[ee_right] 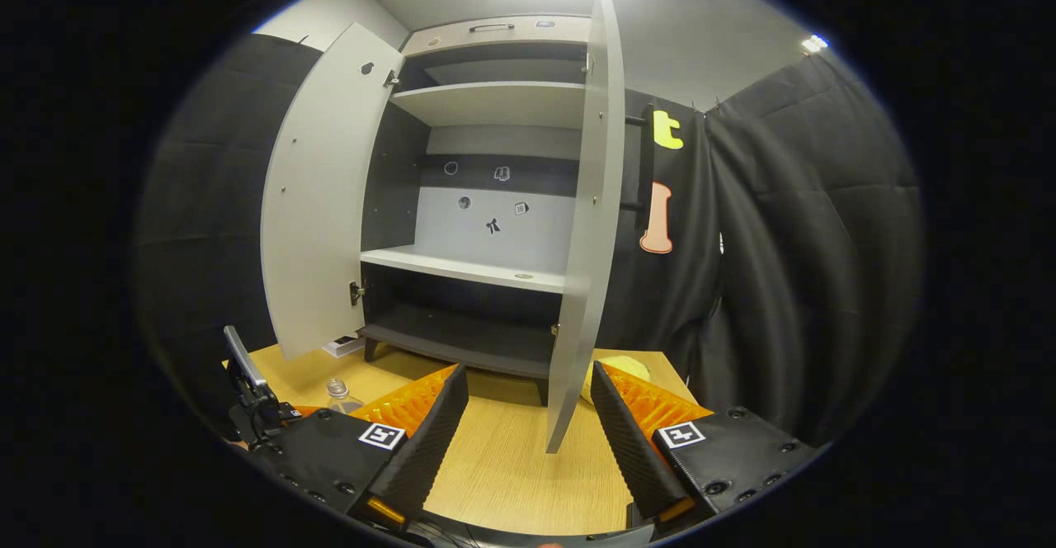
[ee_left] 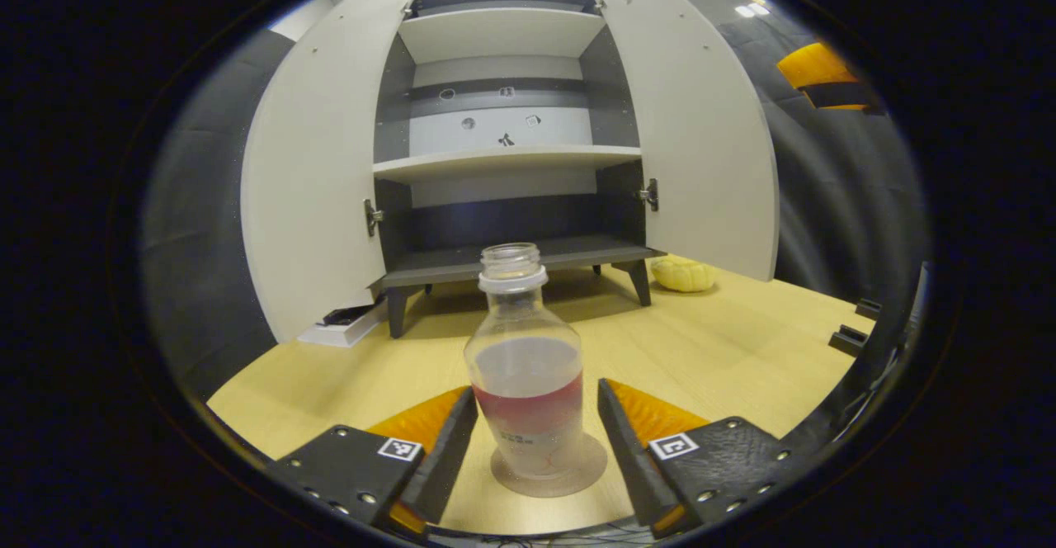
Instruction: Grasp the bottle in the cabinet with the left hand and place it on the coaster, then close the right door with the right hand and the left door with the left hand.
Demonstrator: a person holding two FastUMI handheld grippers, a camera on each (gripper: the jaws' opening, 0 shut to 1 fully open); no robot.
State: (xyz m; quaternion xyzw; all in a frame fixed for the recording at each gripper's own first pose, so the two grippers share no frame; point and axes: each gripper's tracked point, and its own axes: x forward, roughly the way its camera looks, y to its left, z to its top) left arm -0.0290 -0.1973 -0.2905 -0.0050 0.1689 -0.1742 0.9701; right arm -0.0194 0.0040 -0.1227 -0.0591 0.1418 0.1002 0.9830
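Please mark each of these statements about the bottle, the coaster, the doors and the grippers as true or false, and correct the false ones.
1. The bottle stands on the coaster. True.
2. The left gripper is shut on the bottle. False: its fingers stand apart on either side, not touching it.
3. Both cabinet doors are closed. False: the left door and the right door are open.
4. The bottle has no cap. True.
5. The right gripper holds the right door. False: it is open and holds nothing.
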